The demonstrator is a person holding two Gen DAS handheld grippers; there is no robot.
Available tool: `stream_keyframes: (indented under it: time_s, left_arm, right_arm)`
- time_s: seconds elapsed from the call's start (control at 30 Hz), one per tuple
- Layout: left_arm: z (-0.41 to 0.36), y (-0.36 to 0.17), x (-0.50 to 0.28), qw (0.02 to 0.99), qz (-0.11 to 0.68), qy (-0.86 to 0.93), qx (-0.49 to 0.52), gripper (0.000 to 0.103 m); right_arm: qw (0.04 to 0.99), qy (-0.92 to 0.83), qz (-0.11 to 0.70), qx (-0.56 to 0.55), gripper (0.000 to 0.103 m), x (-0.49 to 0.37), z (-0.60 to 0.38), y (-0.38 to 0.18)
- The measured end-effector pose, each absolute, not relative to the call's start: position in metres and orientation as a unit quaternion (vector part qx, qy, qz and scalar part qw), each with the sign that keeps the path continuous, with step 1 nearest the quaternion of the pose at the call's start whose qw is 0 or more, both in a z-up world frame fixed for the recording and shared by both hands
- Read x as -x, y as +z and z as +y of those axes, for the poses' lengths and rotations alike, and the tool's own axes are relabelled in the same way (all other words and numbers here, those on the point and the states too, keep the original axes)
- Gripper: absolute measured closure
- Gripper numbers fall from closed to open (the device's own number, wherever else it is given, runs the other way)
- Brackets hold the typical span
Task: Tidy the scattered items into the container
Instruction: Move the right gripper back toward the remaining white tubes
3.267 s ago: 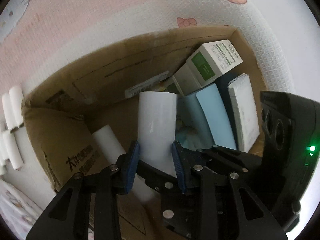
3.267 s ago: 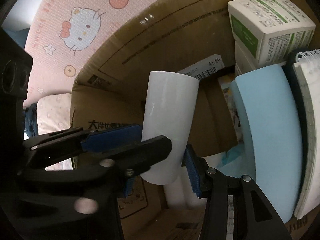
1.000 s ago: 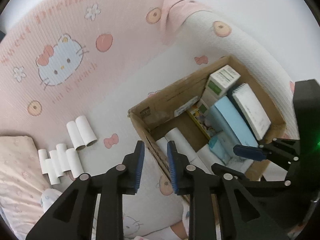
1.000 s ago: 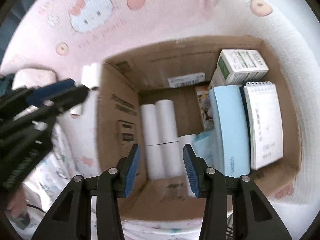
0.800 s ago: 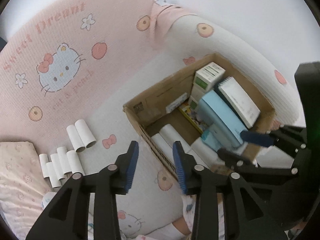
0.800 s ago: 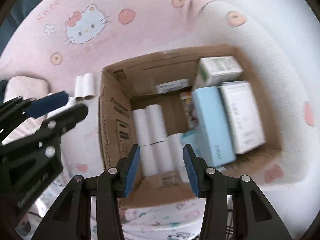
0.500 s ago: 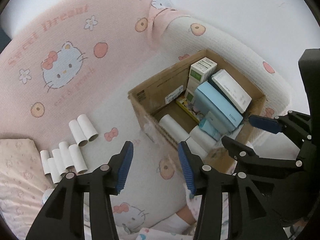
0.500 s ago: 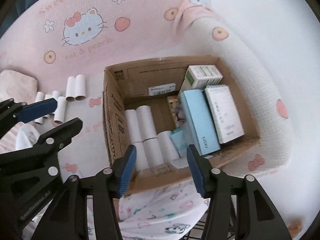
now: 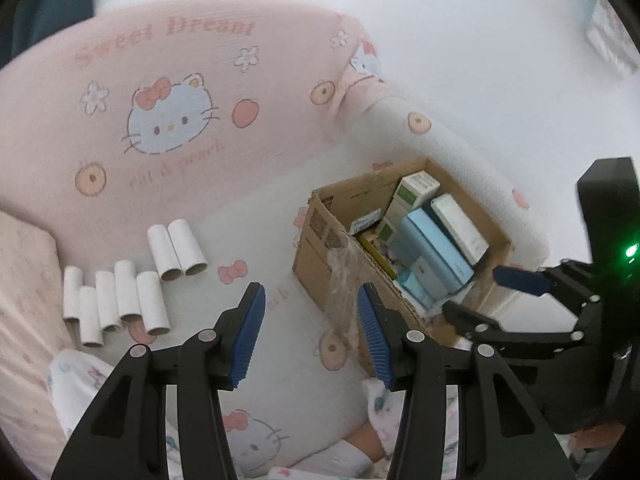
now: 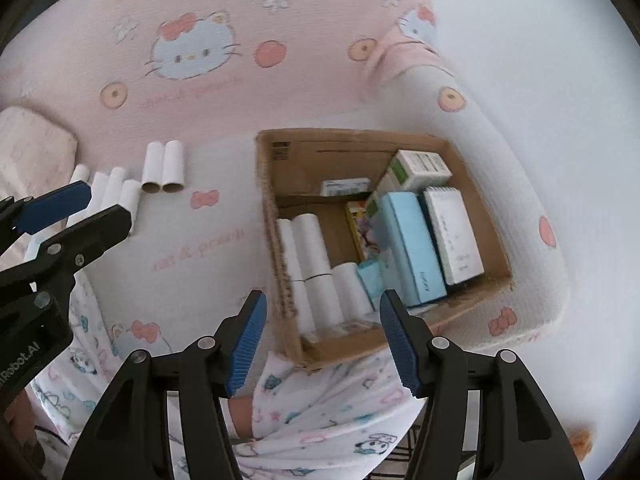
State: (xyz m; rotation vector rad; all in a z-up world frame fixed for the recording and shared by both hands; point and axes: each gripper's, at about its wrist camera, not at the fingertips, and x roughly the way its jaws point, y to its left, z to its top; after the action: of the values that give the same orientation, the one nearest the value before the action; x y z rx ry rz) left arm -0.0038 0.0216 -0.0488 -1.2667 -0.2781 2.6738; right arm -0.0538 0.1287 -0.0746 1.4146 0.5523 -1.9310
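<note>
The bed cover (image 10: 224,128) is pink and white with cat faces, red bows and peaches. The box (image 10: 268,208) is brown. The rolls (image 9: 120,300) are white. Each hand-held gripper has blue pads (image 9: 248,336).

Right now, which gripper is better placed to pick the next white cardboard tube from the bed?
Left gripper: open, empty, nearer the white cardboard tubes. Right gripper is over the brown cardboard box.

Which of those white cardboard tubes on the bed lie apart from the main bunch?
The two side-by-side tubes nearest the cardboard box; the other five cluster farther left, beside the pillow.
</note>
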Motion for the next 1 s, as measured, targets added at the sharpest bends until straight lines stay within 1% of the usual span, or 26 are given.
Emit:
stream_keyframes:
  time_s: [0.1, 0.2, 0.27, 0.33, 0.47, 0.57, 0.6, 0.63, 0.67, 0.73, 0.8, 0.87, 1.0]
  left_arm:
    - [0.014, -0.051, -0.003, 0.085, -0.098, 0.899, 0.418, 0.05]
    - [0.007, -0.057, -0.006, 0.079, -0.1, 0.901, 0.414, 0.045]
    - [-0.001, -0.066, -0.006, 0.075, -0.112, 0.9, 0.415, 0.044]
    - [-0.011, -0.078, -0.005, 0.068, -0.128, 0.893, 0.425, 0.044]
    - [-0.037, -0.102, -0.002, 0.042, -0.161, 0.885, 0.435, 0.044]
    - [-0.066, -0.12, -0.008, 0.005, -0.2, 0.89, 0.41, 0.044]
    - [-0.075, -0.125, -0.011, -0.008, -0.207, 0.894, 0.398, 0.048]
    - [-0.085, -0.131, -0.014, -0.023, -0.214, 0.897, 0.387, 0.055]
    - [-0.093, -0.137, -0.016, -0.033, -0.22, 0.896, 0.384, 0.059]
    - [-0.113, -0.155, -0.014, -0.045, -0.251, 0.882, 0.396, 0.077]
    - [-0.133, -0.175, -0.01, -0.047, -0.293, 0.861, 0.413, 0.084]
    - [-0.147, -0.192, -0.008, -0.052, -0.315, 0.849, 0.421, 0.085]
    - [-0.163, -0.215, 0.0, -0.057, -0.303, 0.848, 0.431, 0.085]
  right_arm:
    - [0.333, -0.741, 0.234, -0.535, 0.046, 0.042, 0.119, -0.072]
    - [0.337, -0.738, 0.25, -0.528, 0.044, 0.032, 0.108, -0.071]
    - [0.341, -0.736, 0.26, -0.524, 0.041, 0.026, 0.1, -0.072]
    - [0.353, -0.731, 0.268, -0.519, 0.041, 0.02, 0.091, -0.073]
    - [0.376, -0.739, 0.253, -0.499, 0.041, 0.014, 0.071, -0.079]
    - [0.396, -0.748, 0.223, -0.483, 0.041, 0.011, 0.059, -0.083]
    - [0.405, -0.753, 0.207, -0.476, 0.041, 0.01, 0.055, -0.084]
    - [0.416, -0.755, 0.189, -0.47, 0.041, 0.008, 0.052, -0.085]
    - [0.425, -0.755, 0.174, -0.468, 0.041, 0.006, 0.049, -0.086]
    - [0.443, -0.753, 0.148, -0.463, 0.041, 0.001, 0.043, -0.088]
    - [0.458, -0.748, 0.131, -0.462, 0.041, -0.003, 0.035, -0.094]
    - [0.464, -0.739, 0.12, -0.473, 0.041, -0.008, 0.025, -0.104]
    - [0.463, -0.723, 0.098, -0.504, 0.041, -0.011, 0.006, -0.131]
